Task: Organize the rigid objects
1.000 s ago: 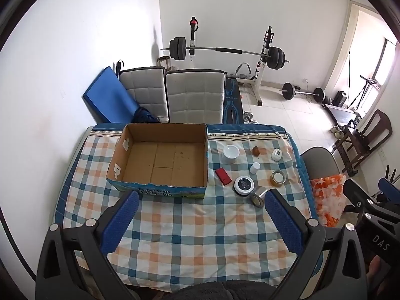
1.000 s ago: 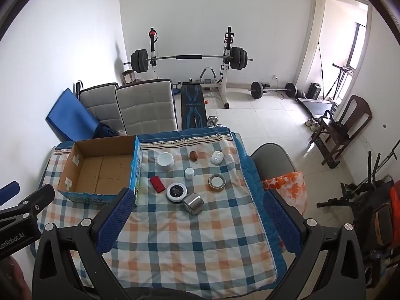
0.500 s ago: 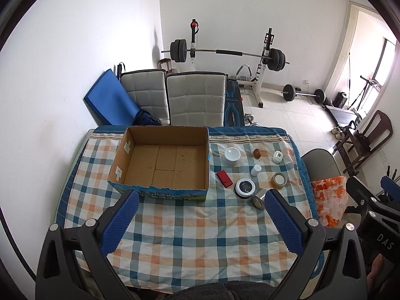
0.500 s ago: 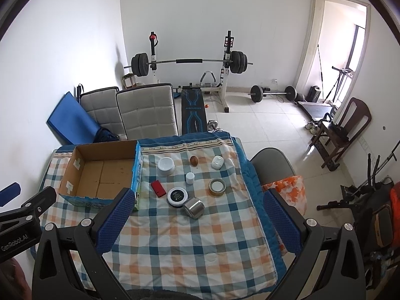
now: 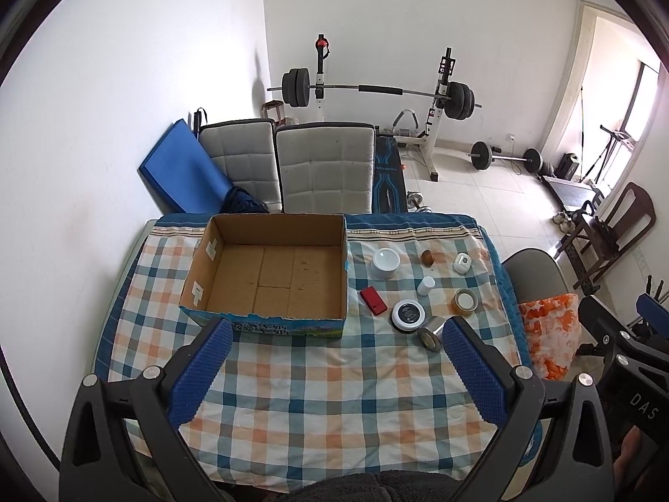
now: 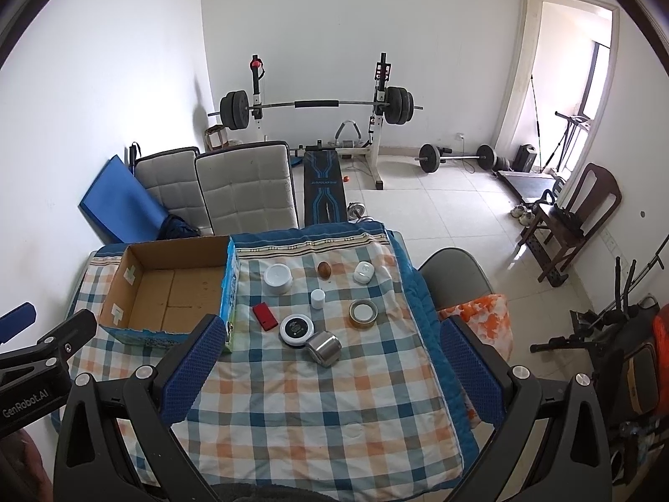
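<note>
Now both grippers, left (image 5: 334,370) and right (image 6: 330,370), hover wide open and empty-fingered above the checked tablecloth (image 5: 334,397) near the open brown cardboard box (image 5: 271,278).

Both the left gripper (image 5: 336,370) and right gripper (image 6: 330,368) have apparently drawn back slightly from the box (image 5: 267,322).

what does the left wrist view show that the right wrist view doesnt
Only the left wrist view shows the left tool, open, and the whole floor of the cardboard box, with nothing in it. Only the right wrist view shows the right tool, open, the box's printed blue side wall and the doorway. Both show the checked tablecloth, red case, metal tape roll, white jar and barbell rack.
</note>
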The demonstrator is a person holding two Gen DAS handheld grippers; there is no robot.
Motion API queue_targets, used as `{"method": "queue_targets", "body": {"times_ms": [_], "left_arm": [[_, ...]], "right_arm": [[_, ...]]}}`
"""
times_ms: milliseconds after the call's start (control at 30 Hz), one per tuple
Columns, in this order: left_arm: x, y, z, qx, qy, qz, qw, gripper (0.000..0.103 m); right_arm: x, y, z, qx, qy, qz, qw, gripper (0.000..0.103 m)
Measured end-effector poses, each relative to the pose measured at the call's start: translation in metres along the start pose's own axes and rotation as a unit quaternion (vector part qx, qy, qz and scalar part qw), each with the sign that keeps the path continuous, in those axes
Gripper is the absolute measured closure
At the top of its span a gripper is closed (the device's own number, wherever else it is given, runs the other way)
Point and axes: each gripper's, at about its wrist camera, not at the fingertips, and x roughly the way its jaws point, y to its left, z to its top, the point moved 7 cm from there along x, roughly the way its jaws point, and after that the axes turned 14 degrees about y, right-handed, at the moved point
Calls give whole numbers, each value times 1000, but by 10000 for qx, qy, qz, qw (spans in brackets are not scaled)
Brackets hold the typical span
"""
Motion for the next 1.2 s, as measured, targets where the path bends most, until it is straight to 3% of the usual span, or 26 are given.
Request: {"method": "queue_targets", "body": {"times_ms": [1200], "left_arm": [[-2,0,6,14,4,14,10000,0]], "right_arm": [[5,0,-3,-82,-33,107,9999,0]]}}
